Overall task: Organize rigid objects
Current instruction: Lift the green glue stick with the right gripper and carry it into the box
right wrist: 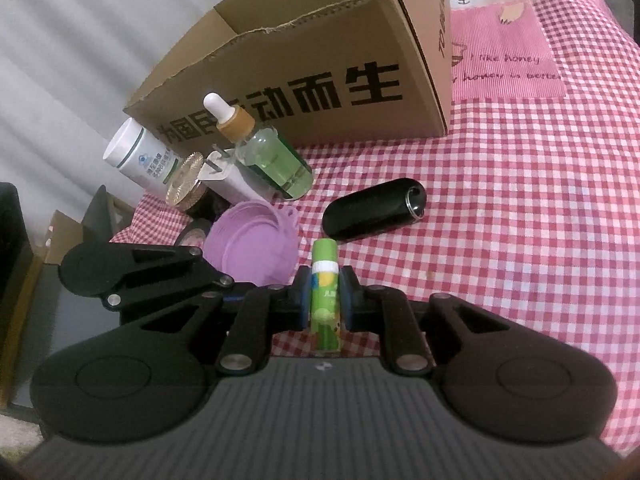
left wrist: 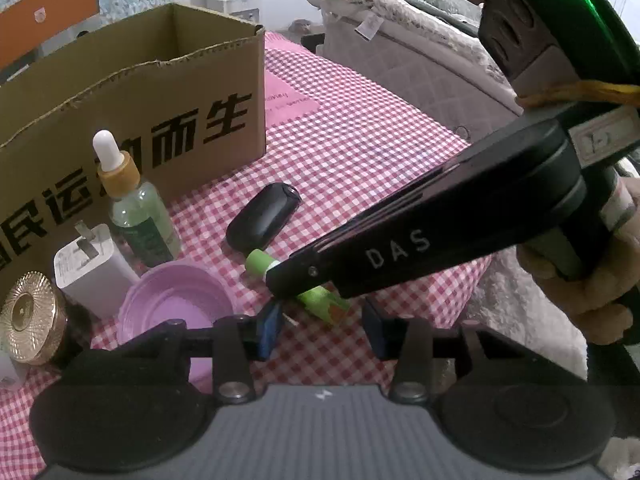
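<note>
My right gripper (right wrist: 325,300) is clamped on the green glue stick (right wrist: 326,280), its blue pads pressing both sides of the tube, cap end pointing away from me. My left gripper (left wrist: 320,330) hangs just beside it with its jaws apart and nothing between them. On the checked tablecloth (right wrist: 520,240) a black oval case (right wrist: 374,210) lies past the stick. The purple dish (right wrist: 256,248), dropper bottle (right wrist: 264,152) and white charger (left wrist: 94,274) crowd the cloth's left edge, before the open cardboard box (right wrist: 320,60).
</note>
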The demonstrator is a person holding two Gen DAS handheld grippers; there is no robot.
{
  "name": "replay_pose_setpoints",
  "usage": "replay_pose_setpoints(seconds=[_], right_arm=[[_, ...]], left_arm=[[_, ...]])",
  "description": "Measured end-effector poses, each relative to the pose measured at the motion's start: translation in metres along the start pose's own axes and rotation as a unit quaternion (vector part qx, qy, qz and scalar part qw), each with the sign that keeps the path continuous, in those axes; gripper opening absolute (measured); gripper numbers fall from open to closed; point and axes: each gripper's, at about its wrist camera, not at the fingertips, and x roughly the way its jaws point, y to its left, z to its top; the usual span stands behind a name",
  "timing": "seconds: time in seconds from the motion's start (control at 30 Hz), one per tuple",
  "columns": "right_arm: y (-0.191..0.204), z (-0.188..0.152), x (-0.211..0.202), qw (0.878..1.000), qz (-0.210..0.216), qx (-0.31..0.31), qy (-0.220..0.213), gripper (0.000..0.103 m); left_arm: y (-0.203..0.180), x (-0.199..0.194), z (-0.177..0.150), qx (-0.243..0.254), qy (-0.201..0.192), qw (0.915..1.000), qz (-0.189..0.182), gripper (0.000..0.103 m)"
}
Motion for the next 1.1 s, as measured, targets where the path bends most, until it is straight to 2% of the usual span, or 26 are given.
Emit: replay_pose_setpoints(seconds=[0.17,0.27,0.57,0.83,0.97,1.1], right_arm=[[-0.003,-0.004,-0.005,1.0,0.014,0.022,-0.017,0.014],[-0.002,-0.007,-0.01,0.999,0.011,0.023,-0.026,0.014],[-0.007,-0.013,-0.024,0.998,0.021,0.05,-0.044,0.014],[0.02,-0.002,-0.053,0.995,0.025,0.026,-0.089,0.014],[0.046,0.017,-0.071,0.992,0.035,-0.009,-0.121,0.014],[0.07,0.046,-0.078,0.987,0.055,-0.047,-0.143,0.014]], left_arm=[[0.002,-0.002,0.003,-0.01,-0.003,0.9999,-0.006,0.04],[0.001,-0.004,0.003,-0.007,-0.004,1.0,-0.002,0.036],[-0.005,-0.014,0.003,0.003,-0.017,0.9999,-0.002,0.03],[-0.001,-0.062,0.014,0.014,-0.075,0.997,0.012,0.03],[0.012,-0.094,0.025,0.016,-0.112,0.9932,0.03,0.03],[0.035,-0.122,0.038,0.009,-0.128,0.9901,0.056,0.031]])
